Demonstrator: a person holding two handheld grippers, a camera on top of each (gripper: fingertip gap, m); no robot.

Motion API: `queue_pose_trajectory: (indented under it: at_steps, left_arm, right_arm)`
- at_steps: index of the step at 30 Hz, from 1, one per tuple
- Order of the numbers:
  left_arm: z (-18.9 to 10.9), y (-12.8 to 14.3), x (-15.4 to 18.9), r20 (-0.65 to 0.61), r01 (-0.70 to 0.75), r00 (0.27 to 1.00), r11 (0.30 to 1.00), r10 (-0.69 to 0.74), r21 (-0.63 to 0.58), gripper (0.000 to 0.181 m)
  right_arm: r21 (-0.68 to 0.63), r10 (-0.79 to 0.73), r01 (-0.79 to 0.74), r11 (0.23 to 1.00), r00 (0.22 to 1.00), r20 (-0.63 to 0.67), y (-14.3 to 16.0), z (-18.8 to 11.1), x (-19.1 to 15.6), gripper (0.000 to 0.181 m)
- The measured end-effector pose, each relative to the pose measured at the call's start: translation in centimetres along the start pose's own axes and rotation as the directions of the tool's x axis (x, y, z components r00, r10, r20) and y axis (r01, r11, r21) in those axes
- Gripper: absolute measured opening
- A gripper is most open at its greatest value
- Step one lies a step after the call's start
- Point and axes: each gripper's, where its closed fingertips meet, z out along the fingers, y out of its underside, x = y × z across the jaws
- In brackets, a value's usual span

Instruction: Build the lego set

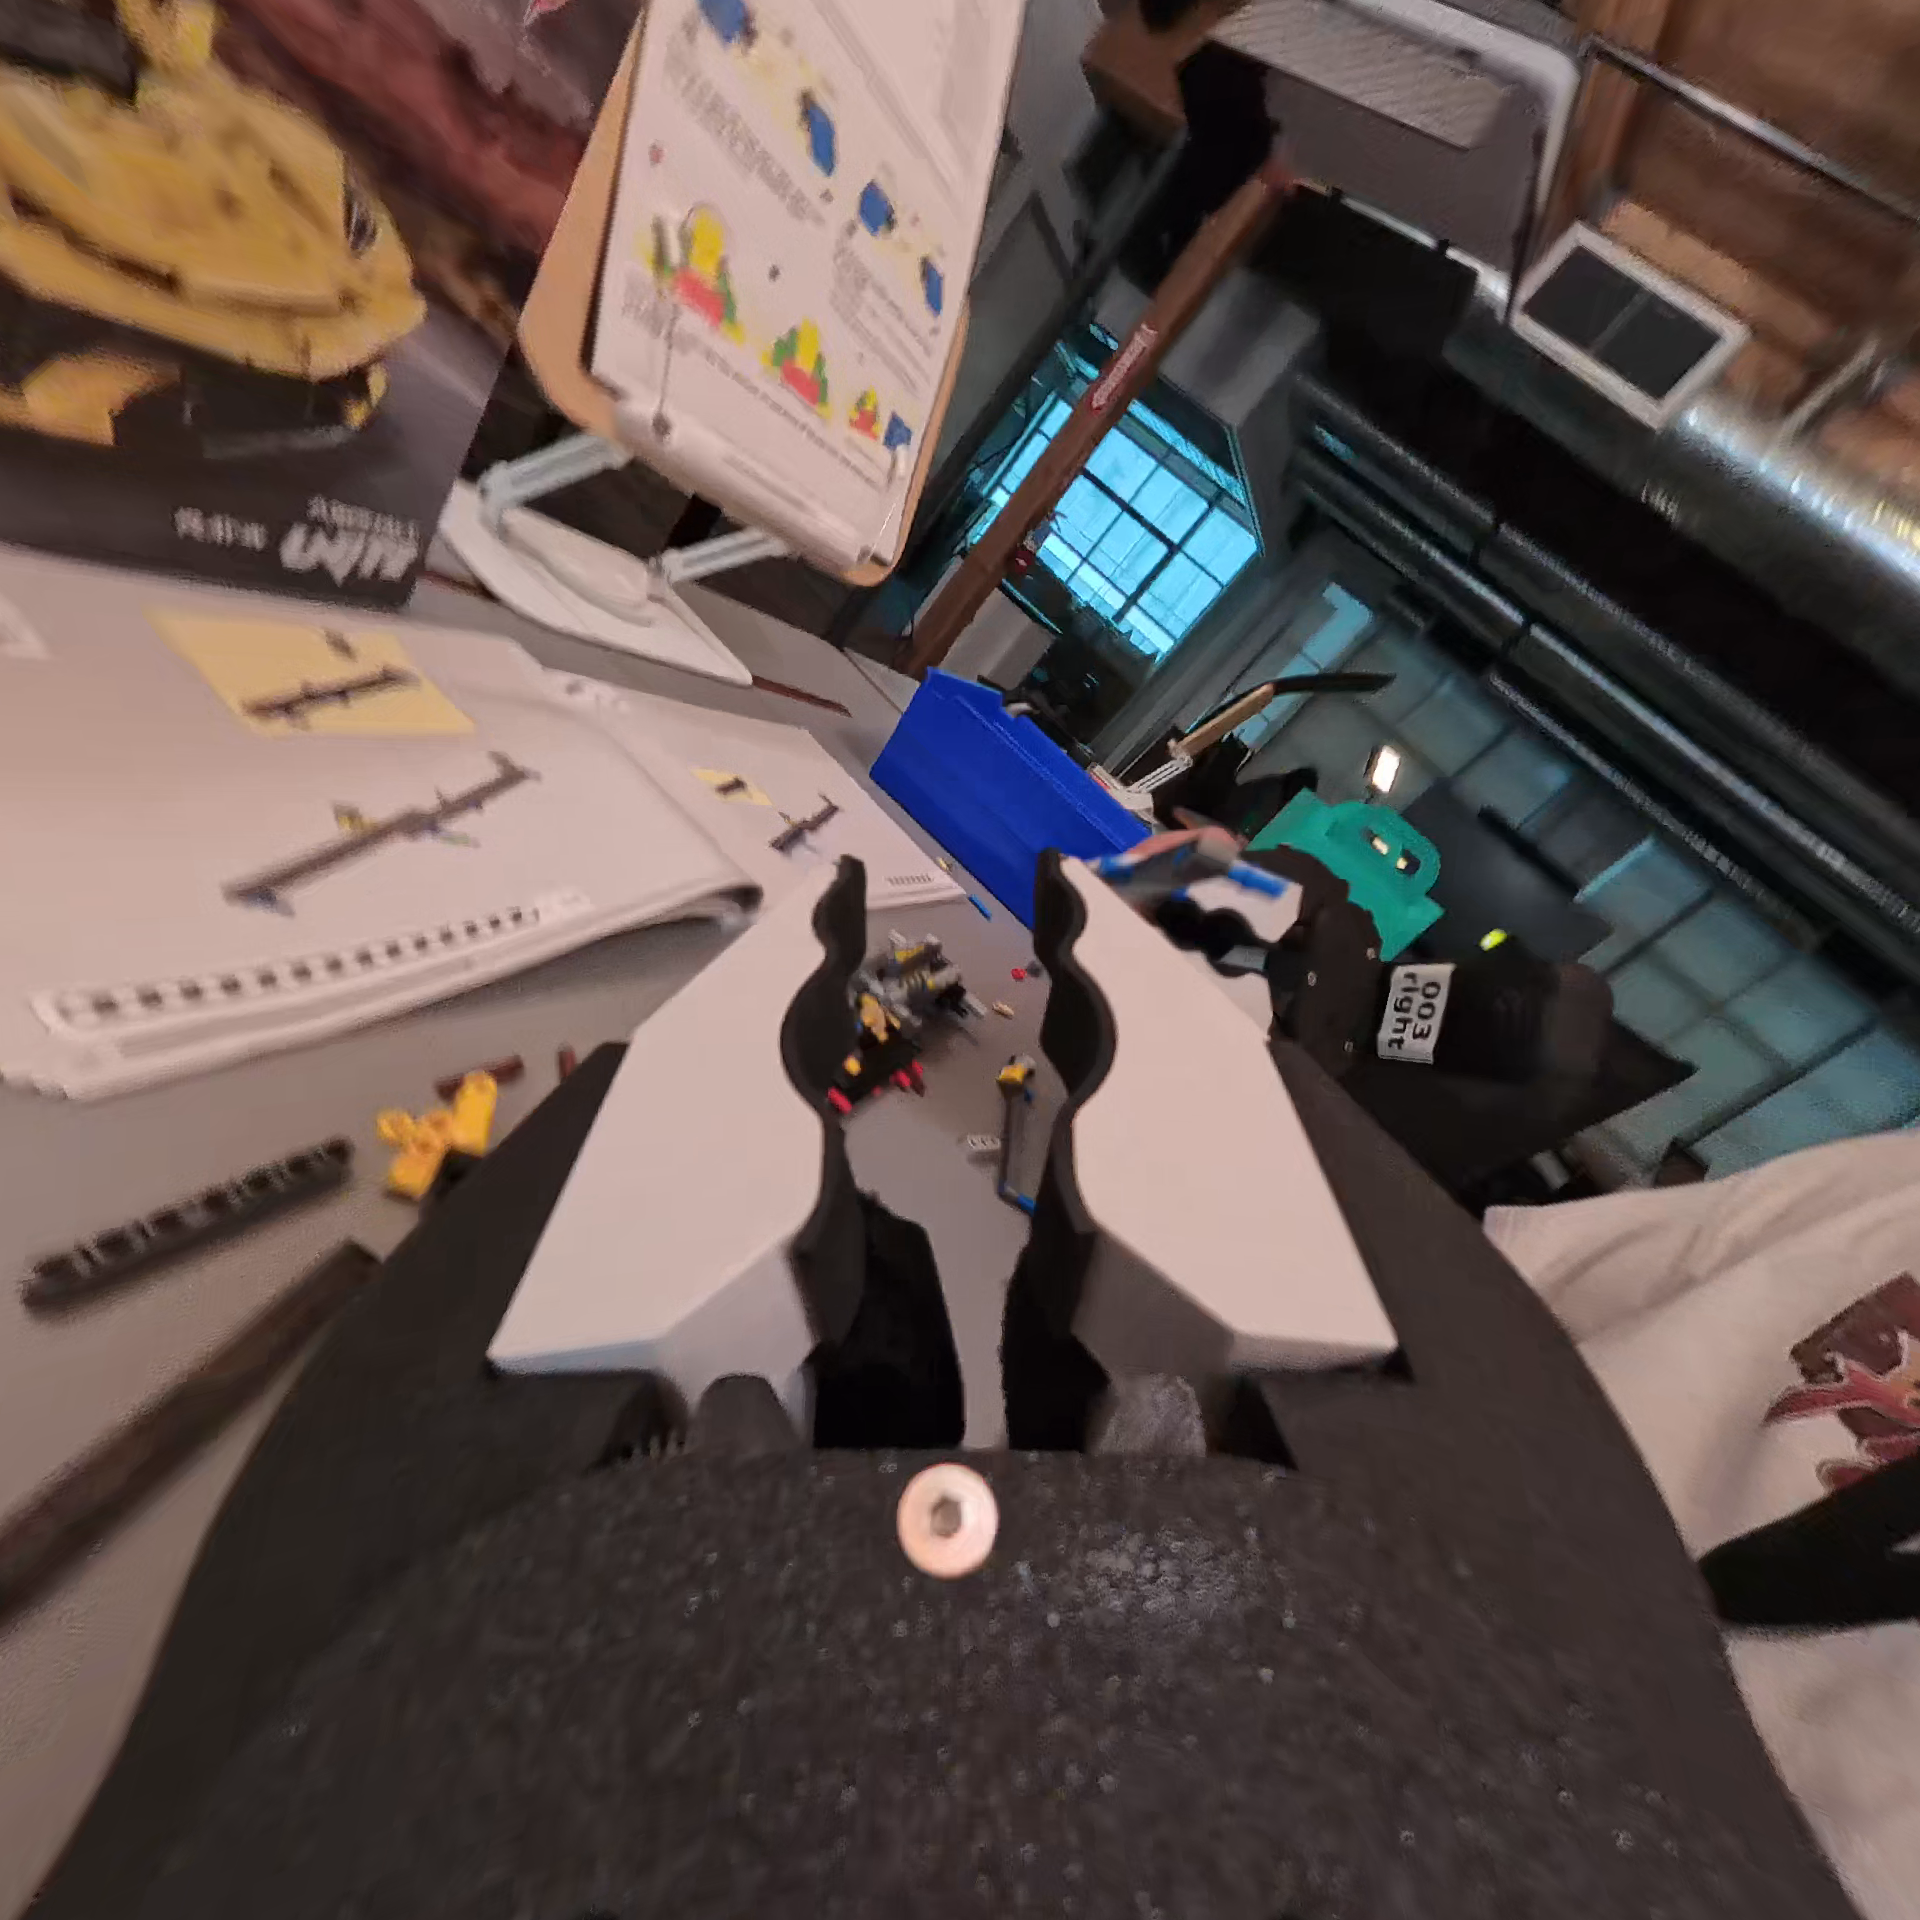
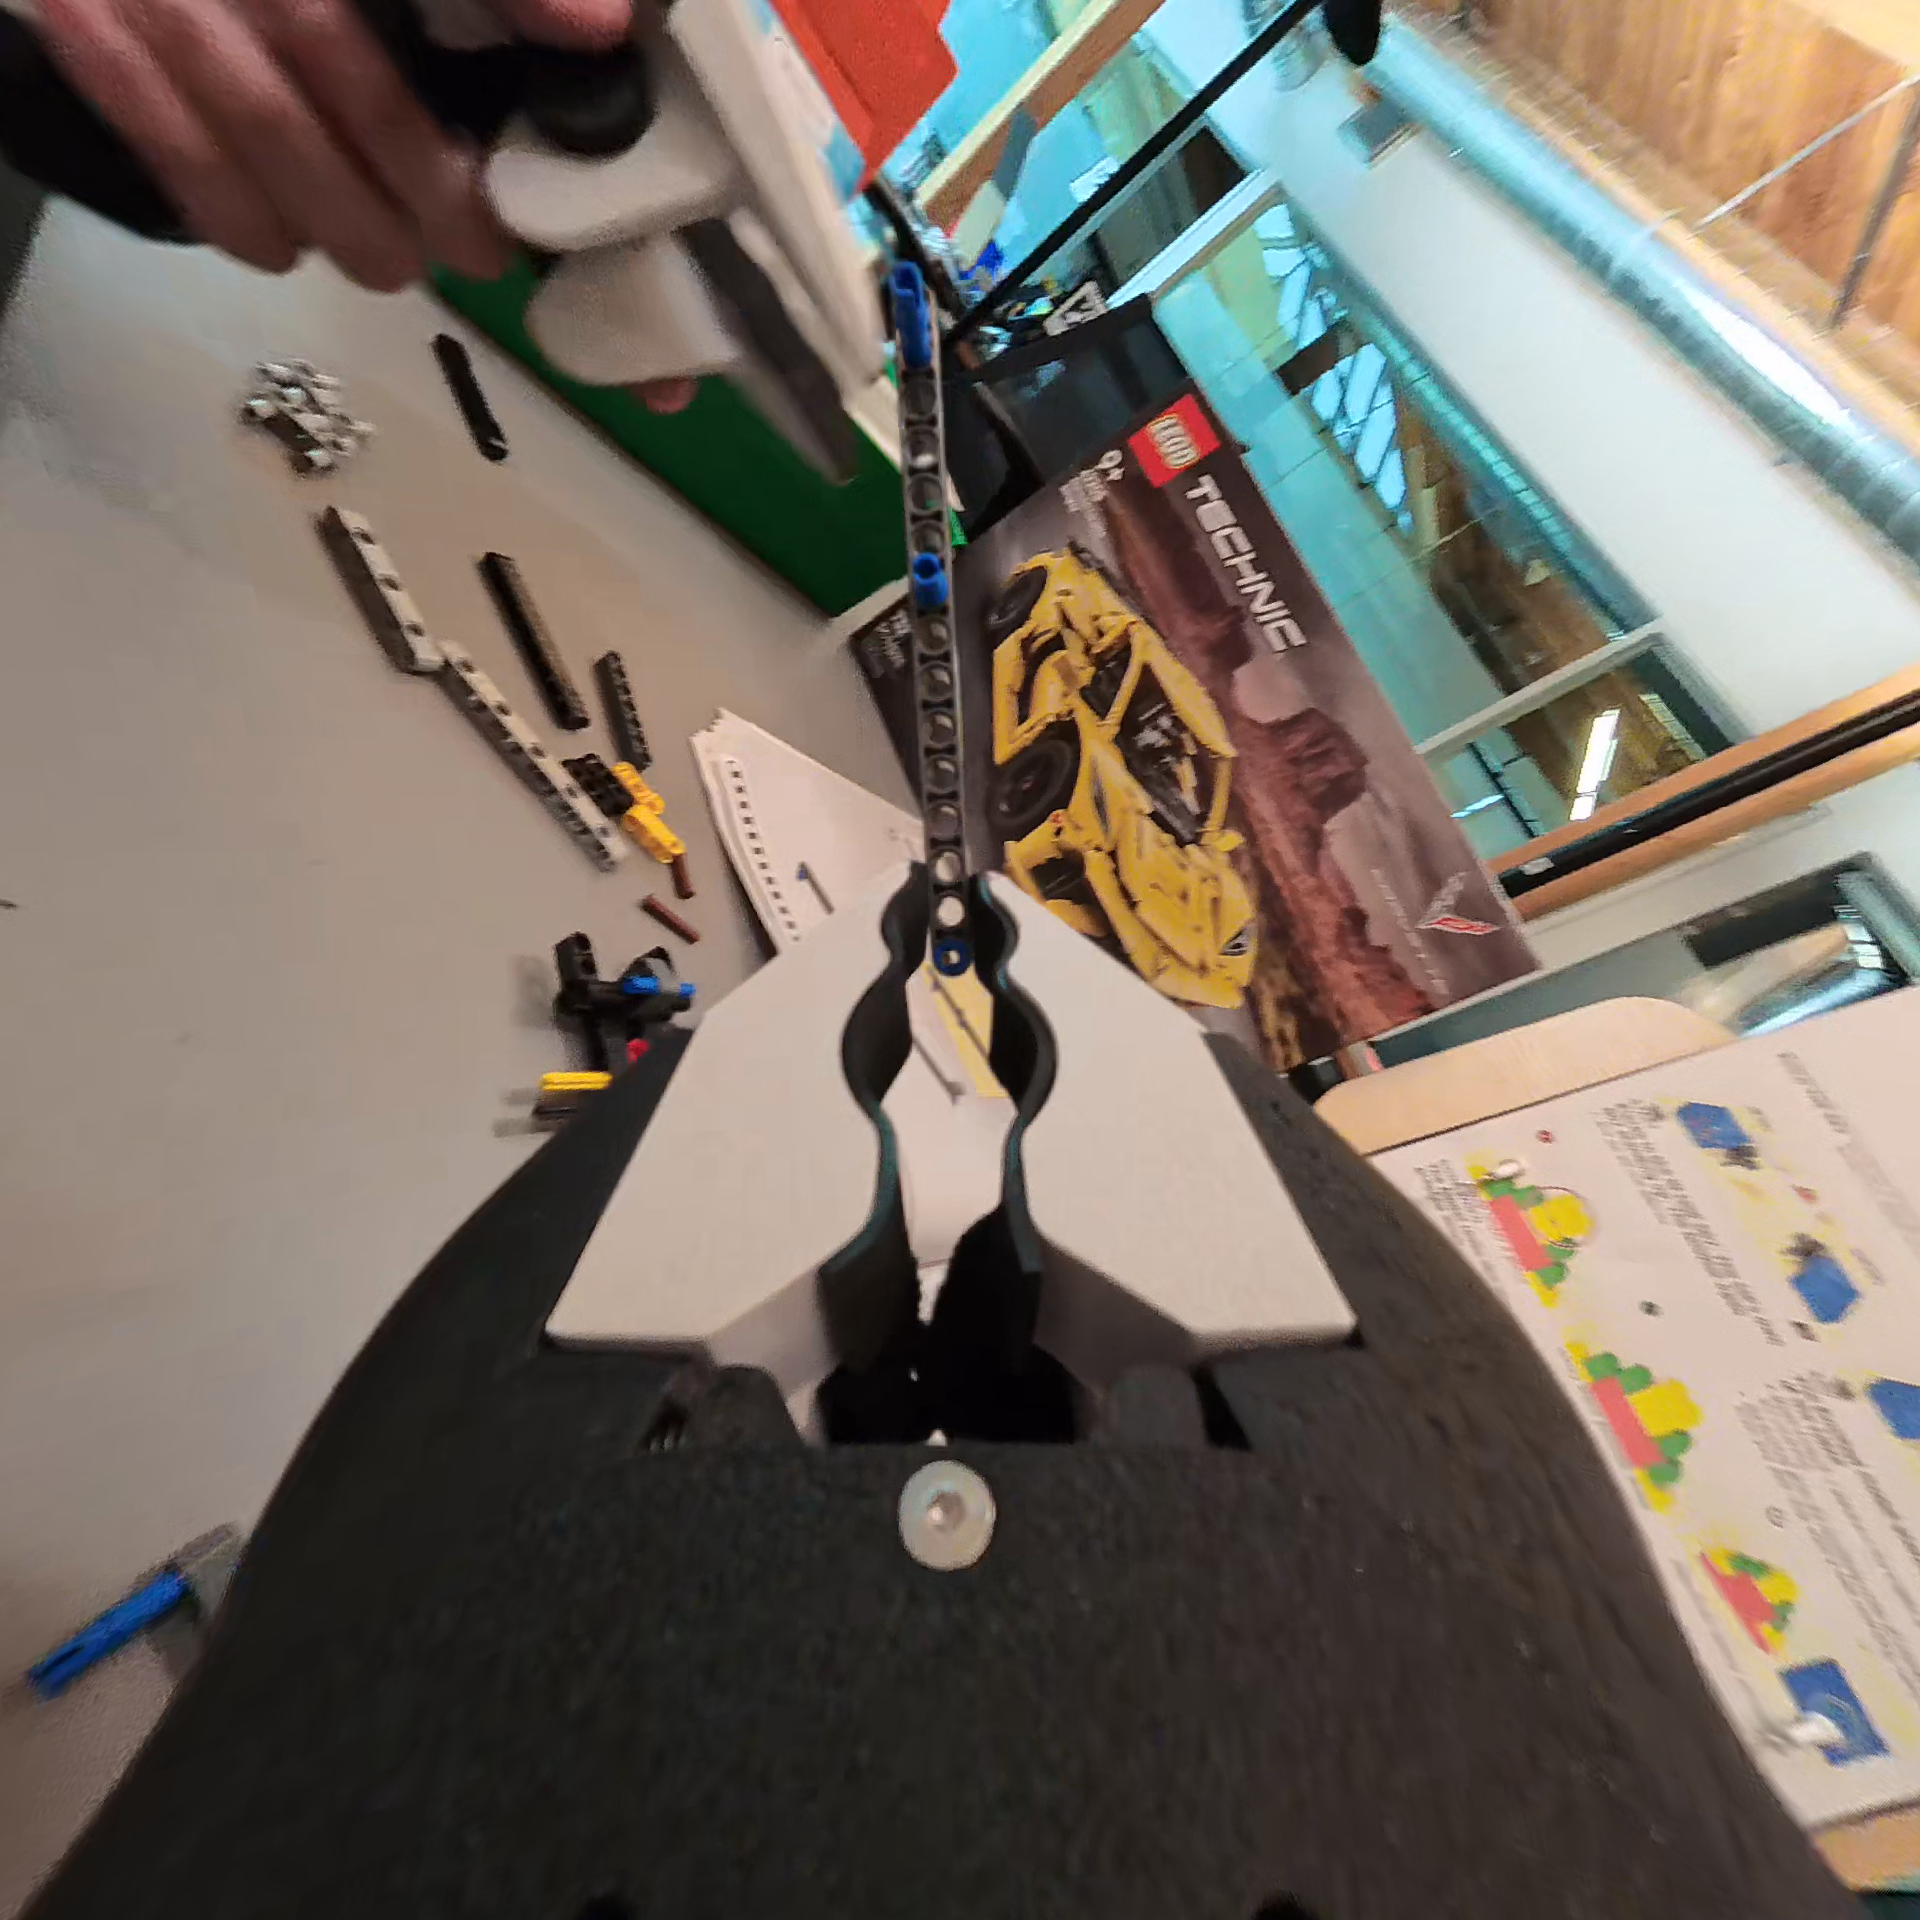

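Note:
My right gripper (image 2: 951,896) is shut on the lower end of a long grey holed beam (image 2: 932,665) with blue pins, which stands up from the fingertips. It also shows in the left wrist view (image 1: 1184,864), held by the right gripper (image 1: 1382,997) at the right. My left gripper (image 1: 951,883) is open and empty above the grey table (image 1: 665,1039). A small dark assembly with yellow and red bits (image 1: 902,1003) lies on the table beyond its fingers. In the right wrist view the left gripper (image 2: 665,281) is at the top left, held by a hand (image 2: 260,135).
An open instruction booklet (image 1: 364,821), the set's box (image 2: 1195,779) and a clipboard with a printed sheet (image 1: 779,260) stand around. A blue bin (image 1: 987,800) and a green bin (image 2: 727,468) sit at the back. Loose beams (image 2: 478,665), yellow parts (image 1: 436,1132) and a black beam (image 1: 187,1226) lie on the table. The left gripper's tips are roughly 11 centimetres from the right gripper's.

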Motion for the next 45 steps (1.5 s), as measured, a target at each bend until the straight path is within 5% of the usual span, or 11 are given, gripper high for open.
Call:
queue_pose_trajectory:
  at_steps: [5,14,18,22,25,27,29,31,33,38,45]
  left_arm:
    - [4.8,7.2,2.4,0.014,0.024,1.0,0.996,-0.023,-0.088,0.034]
    - [8.1,5.6,4.6,-0.042,0.252,0.968,0.95,-0.249,0.187,0.038]
    - [7.2,4.5,4.3,-0.021,0.242,0.969,0.929,-0.246,0.279,0.015]
    - [7.0,4.5,3.8,0.017,0.204,0.976,0.945,-0.215,0.257,0.009]
    - [6.2,3.3,4.2,-0.004,0.074,0.997,0.965,-0.076,0.253,0.009]
    - [5.7,2.7,5.2,-0.044,-0.063,0.996,0.969,0.075,0.241,0.009]
    - [5.4,2.6,7.2,-0.165,-0.13,0.972,0.968,0.167,0.214,0.008]
    - [5.4,3.2,8.2,-0.242,-0.187,0.945,0.971,0.22,0.151,0.008]
    - [5.5,4.0,8.5,-0.284,-0.239,0.925,0.967,0.255,0.088,0.008]
    - [6.0,4.7,7.9,-0.301,-0.285,0.914,0.959,0.271,-0.003,0.007]
    - [7.1,5.1,6.5,-0.293,-0.156,0.945,0.988,0.144,-0.017,0.006]
  right_arm:
    - [-0.025,-0.132,0.13,0.991,0.982,-0.135,-0.4,0.1,0.7,0.005]
    - [-0.09,-0.405,0.395,0.914,0.887,-0.221,-1.0,0.3,0.2,0.006]
    - [-0.102,-0.467,0.456,0.884,0.855,-0.225,-1.4,0.5,-0.4,0.006]
    - [-0.065,-0.324,0.317,0.946,0.932,-0.163,-1.1,0.9,-0.9,0.009]
    - [0.123,0.158,-0.157,0.98,0.987,-0.006,-2.4,-0.3,0.1,0.018]
    - [0.156,0.493,-0.532,0.832,0.839,0.232,-2.6,-0.8,0.8,0.026]
    - [0.061,0.681,-0.796,0.602,0.551,0.481,-2.8,-1.1,0.5,0.027]
    - [-0.059,0.68,-0.924,0.377,0.233,0.695,-4.3,-2.3,0.1,0.025]
    - [-0.153,0.624,-0.94,0.307,0.077,0.778,-5.1,-3.2,-0.6,0.021]
    - [-0.201,0.666,-0.917,0.345,0.089,0.741,-4.0,-2.3,-1.8,0.006]
    - [-0.182,0.723,-0.945,0.273,0.077,0.686,-3.1,-1.0,-1.0,0.006]
